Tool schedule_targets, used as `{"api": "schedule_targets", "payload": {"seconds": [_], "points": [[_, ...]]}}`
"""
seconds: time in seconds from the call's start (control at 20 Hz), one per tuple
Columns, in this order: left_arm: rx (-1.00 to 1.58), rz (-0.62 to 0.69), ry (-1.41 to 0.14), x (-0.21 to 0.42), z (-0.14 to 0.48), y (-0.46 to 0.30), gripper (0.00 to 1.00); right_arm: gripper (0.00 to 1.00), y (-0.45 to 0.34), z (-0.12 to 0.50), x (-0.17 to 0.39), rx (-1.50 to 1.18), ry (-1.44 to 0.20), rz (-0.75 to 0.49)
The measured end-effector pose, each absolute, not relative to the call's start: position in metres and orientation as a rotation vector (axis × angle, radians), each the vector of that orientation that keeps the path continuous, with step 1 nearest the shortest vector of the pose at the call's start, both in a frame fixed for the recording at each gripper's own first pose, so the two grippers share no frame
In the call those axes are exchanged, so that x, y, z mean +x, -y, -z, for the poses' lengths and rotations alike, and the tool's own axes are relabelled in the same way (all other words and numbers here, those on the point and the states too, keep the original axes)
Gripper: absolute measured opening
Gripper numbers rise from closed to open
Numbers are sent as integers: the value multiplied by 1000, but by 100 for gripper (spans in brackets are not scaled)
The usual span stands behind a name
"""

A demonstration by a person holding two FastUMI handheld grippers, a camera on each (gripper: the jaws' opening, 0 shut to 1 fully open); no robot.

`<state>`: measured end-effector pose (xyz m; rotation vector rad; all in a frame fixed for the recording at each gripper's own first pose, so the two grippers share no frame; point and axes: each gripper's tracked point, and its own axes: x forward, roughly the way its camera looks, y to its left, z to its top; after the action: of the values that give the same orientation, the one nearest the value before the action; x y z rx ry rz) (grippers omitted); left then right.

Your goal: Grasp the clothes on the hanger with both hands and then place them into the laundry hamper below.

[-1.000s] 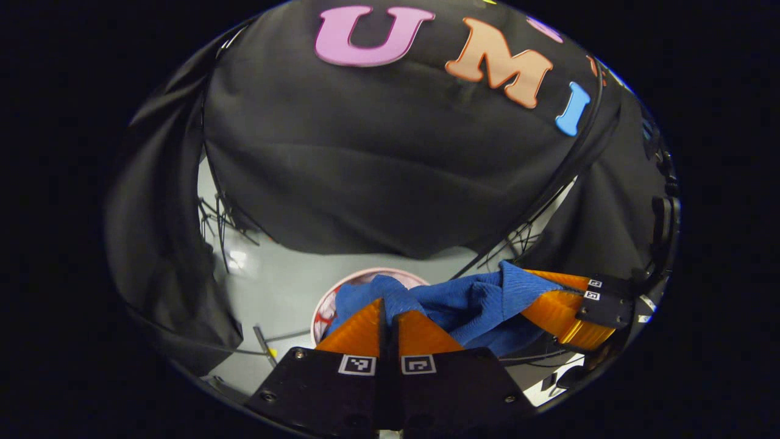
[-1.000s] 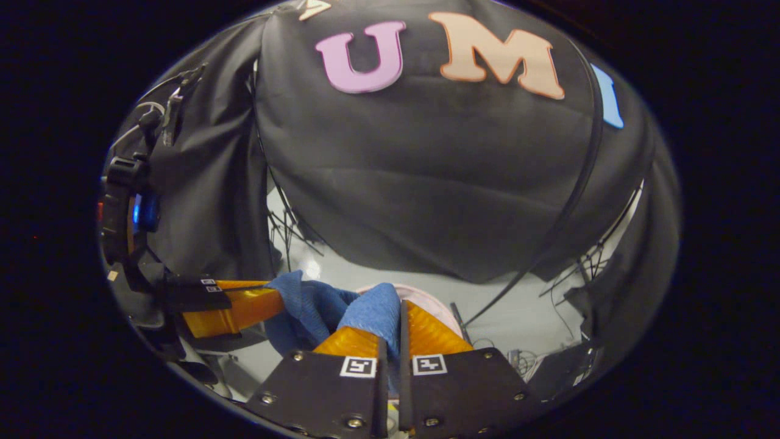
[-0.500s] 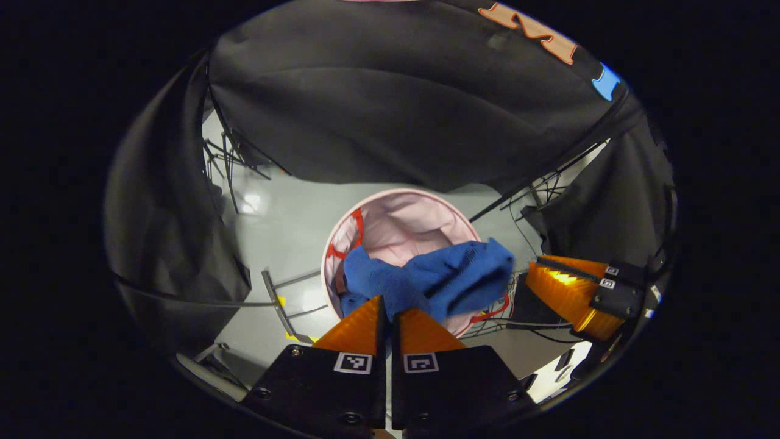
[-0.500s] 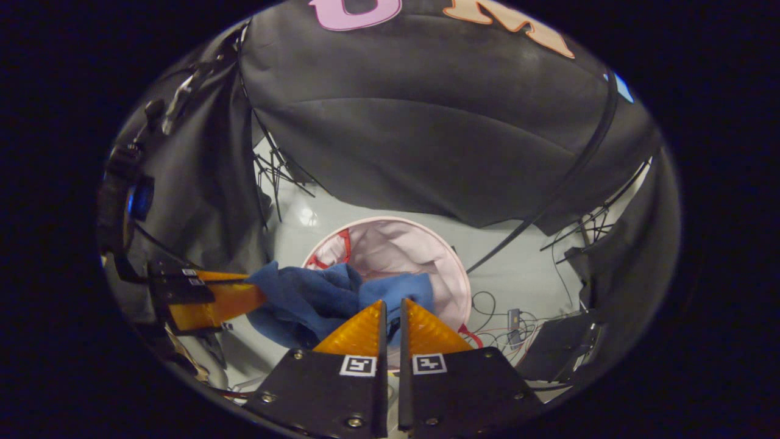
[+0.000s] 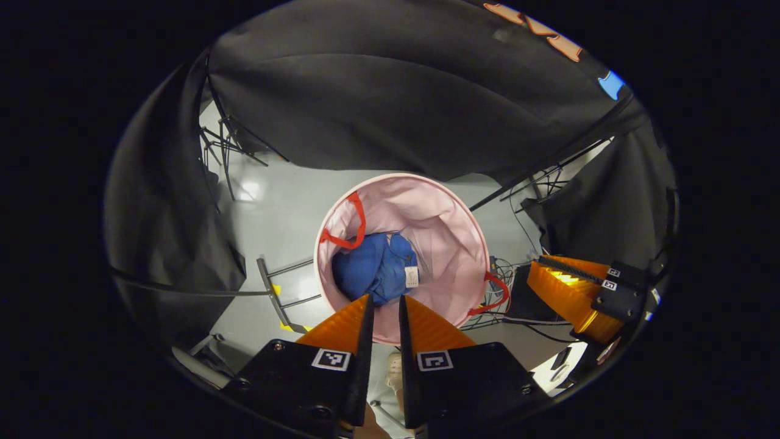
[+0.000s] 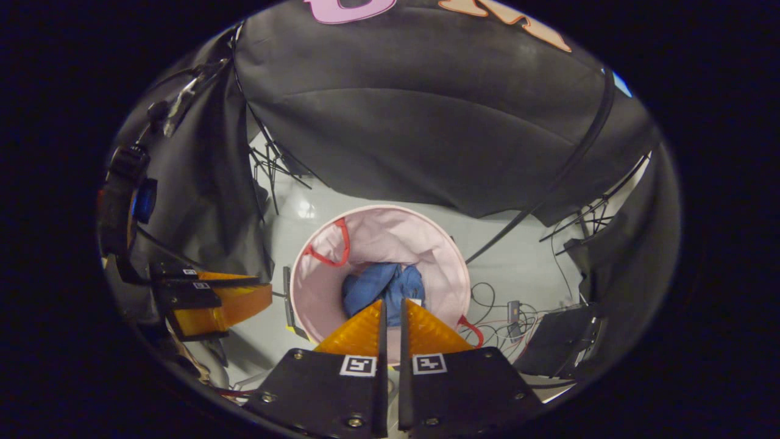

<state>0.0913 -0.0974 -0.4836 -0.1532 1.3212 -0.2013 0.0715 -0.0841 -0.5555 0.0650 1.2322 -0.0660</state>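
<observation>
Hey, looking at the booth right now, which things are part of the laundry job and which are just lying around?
Part of the job:
- blue garment, lying inside the hamper
- pink hamper with red handles
- left gripper
- right gripper

Just lying about:
- cables on the floor beside the hamper
- metal frame on the floor
- stand legs by the wall

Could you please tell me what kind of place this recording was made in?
Probably a recording booth rather than a home: black cloth walls, loose cables on a grey floor, and a pink laundry hamper.

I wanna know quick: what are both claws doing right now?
Left claw: slightly open, empty.
Right claw: nearly closed, empty; blue clothes lie in the hamper.
</observation>
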Motion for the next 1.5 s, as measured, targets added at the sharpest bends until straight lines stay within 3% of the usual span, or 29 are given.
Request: {"api": "schedule_targets", "payload": {"seconds": [0.15,0.25,0.3,0.4,0.65,0.7,0.75,0.9,1.05,1.25,1.3,1.35,1.5], "points": [[-134,192,-1310,92,479,93,26,7,83,549,71,62,-1222,60],[-119,196,-1250,102,468,91,26,3,82,537,77,56,-1184,53],[-116,202,-1206,109,457,91,26,8,82,527,81,54,-1152,51],[-103,201,-1106,122,426,92,26,8,82,498,94,55,-1071,48],[-123,214,-814,152,315,112,26,8,93,382,140,98,-790,94],[-127,221,-753,156,290,116,26,3,99,353,149,95,-724,107],[-133,228,-694,159,263,120,26,7,106,322,155,85,-659,116],[-146,232,-522,165,189,124,26,7,129,229,170,42,-469,148],[-144,237,-367,171,117,128,25,7,137,146,162,-2,-325,170],[-126,257,-231,155,51,122,25,7,133,82,145,1,-223,164],[-118,268,-195,150,41,117,18,7,133,73,143,0,-206,164],[-114,280,-170,144,32,119,28,7,136,58,136,-4,-185,165],[-113,305,-109,123,7,132,69,28,131,37,125,-9,-137,163]]}}
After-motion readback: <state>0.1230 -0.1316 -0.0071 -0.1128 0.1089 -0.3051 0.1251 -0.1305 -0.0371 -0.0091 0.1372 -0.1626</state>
